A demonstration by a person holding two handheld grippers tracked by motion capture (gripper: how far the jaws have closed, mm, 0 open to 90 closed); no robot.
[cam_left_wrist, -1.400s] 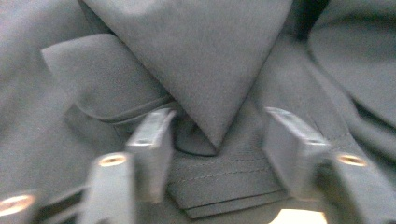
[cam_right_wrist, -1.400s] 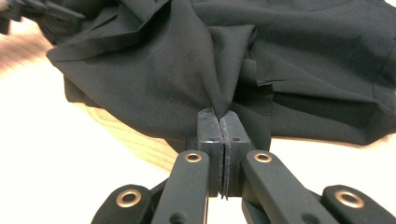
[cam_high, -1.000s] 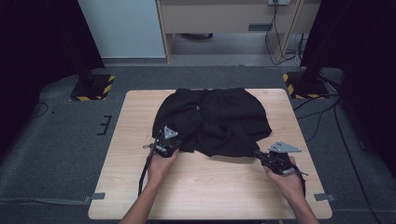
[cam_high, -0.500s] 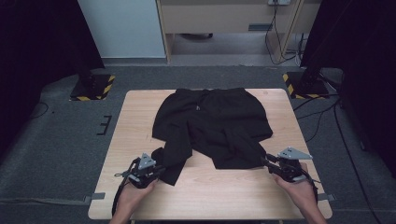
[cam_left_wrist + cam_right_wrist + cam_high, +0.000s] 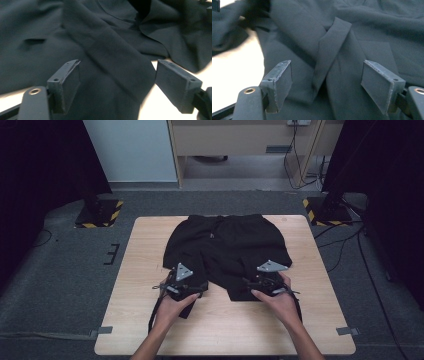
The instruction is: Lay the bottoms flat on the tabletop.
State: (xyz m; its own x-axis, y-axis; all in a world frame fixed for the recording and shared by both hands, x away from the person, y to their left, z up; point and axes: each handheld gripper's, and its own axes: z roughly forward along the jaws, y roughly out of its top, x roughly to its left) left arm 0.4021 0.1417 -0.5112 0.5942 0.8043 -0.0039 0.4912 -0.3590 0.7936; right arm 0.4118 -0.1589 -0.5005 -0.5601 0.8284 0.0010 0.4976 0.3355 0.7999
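Your jaws stand spread on both sides, nothing pinched between them. Your left gripper sits at about 7 o'clock from the middle of the desk, over the near hem of one leg of the black shorts; your right gripper sits at about 5 o'clock, over the other leg. The shorts lie flat across the desk's far half, waistband toward 12 o'clock. In the right gripper view a folded strip of fabric runs between the jaws.

Pair of black fabric shorts lying spread on the table, waistband at the far edge, legs kinda rumpled.
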